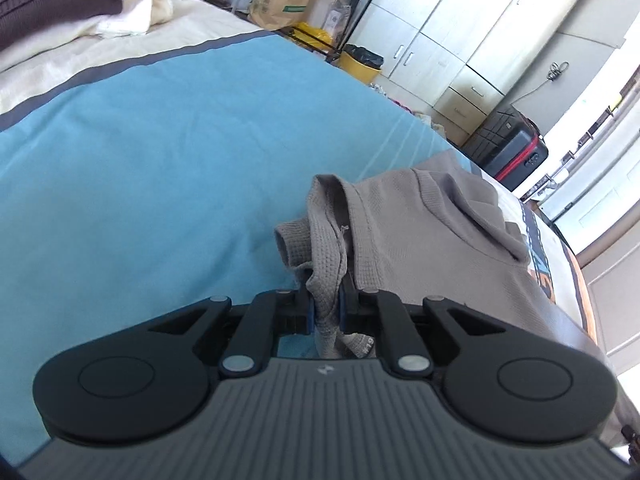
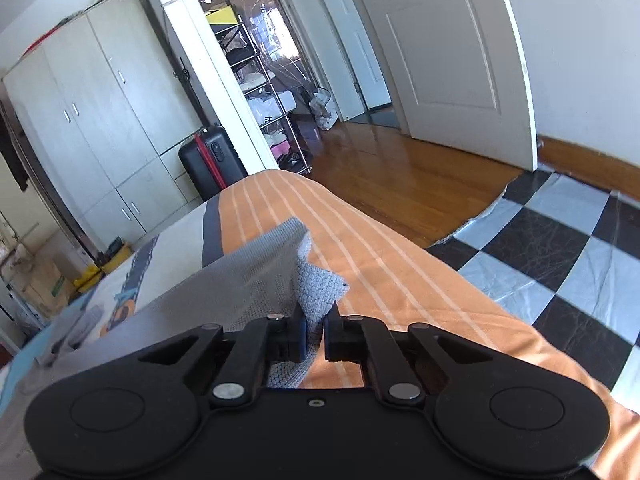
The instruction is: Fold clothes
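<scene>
Left claw (image 1: 326, 304) black, grey ribbed housing, blue pads; right claw (image 2: 316, 330) all black.

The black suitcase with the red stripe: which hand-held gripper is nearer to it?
Probably right, though not certain. The right hand-held gripper works near the bed end facing the black suitcase; the left hand-held gripper sees it farther, beyond the grey garment.

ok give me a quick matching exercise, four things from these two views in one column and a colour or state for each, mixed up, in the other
Things
1. left gripper
2. suitcase
3. bin by the wardrobe
4. door

Colour or state
A. yellow, lined with a black bag
B. white, standing open
C. jaws shut on grey waffle-knit cloth
D. black with a red stripe

Pairs: 1-C, 2-D, 3-A, 4-B
</scene>
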Demonstrator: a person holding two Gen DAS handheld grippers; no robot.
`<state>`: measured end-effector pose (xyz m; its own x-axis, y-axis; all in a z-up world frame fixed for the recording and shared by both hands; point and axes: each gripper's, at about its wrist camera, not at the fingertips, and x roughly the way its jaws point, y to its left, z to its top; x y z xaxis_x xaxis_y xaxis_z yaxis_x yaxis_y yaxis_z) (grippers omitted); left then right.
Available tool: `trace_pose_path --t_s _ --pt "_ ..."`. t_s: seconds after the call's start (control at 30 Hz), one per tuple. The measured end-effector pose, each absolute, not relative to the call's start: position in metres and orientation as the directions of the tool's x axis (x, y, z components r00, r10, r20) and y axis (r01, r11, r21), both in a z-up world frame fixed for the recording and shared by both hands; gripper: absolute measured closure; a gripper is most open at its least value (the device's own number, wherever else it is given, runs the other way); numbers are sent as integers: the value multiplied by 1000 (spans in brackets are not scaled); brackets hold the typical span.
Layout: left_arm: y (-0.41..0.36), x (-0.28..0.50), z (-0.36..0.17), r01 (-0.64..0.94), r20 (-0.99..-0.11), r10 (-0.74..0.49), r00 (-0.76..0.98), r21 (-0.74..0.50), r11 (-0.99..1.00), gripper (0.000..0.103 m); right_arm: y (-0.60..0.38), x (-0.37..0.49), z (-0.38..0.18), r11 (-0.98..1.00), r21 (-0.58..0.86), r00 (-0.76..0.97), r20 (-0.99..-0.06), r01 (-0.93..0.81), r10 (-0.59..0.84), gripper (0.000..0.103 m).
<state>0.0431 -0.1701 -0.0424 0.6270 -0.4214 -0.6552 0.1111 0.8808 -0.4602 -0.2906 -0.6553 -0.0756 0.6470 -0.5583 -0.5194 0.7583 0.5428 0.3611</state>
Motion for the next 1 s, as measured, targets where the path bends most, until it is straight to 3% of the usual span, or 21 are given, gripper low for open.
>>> trace_pose_path --t_s 0.4,0.5,0.63,0.67,0.7,0.73,0.77,0.83,1.0 --pt "-131 -1 -19 126 -637 -453 623 -490 862 95 -621 -320 -37 580 312 651 -490 752 -580 99" --pt "-131 -12 -25 143 -700 -401 591 -398 906 95 -612 -333 -39 583 280 632 -511 763 -582 99" --pt "-130 3 -56 89 -801 -368 473 -372 924 92 -613 -345 -72 543 275 579 -619 793 -531 99" --pt "-137 3 -60 108 -824 -330 462 -316 942 84 -617 -348 -82 524 290 569 -641 801 -516 98" --pt "-144 4 -65 128 -844 -290 451 -260 957 71 -621 -350 -91 499 303 556 -662 812 -503 96" --pt "-149 4 -67 144 -857 -259 446 -216 966 67 -623 -353 -100 462 305 531 -675 833 -512 91" --pt "-151 2 -67 150 -856 -248 453 -201 968 66 -622 -358 -103 431 272 493 -660 860 -567 71" --pt "-155 0 -64 169 -853 -236 466 -176 970 62 -621 -364 -105 365 184 392 -642 913 -659 49" --pt "-171 7 -39 310 -822 -316 474 -180 934 59 -619 -360 -87 425 115 404 -601 898 -690 50"
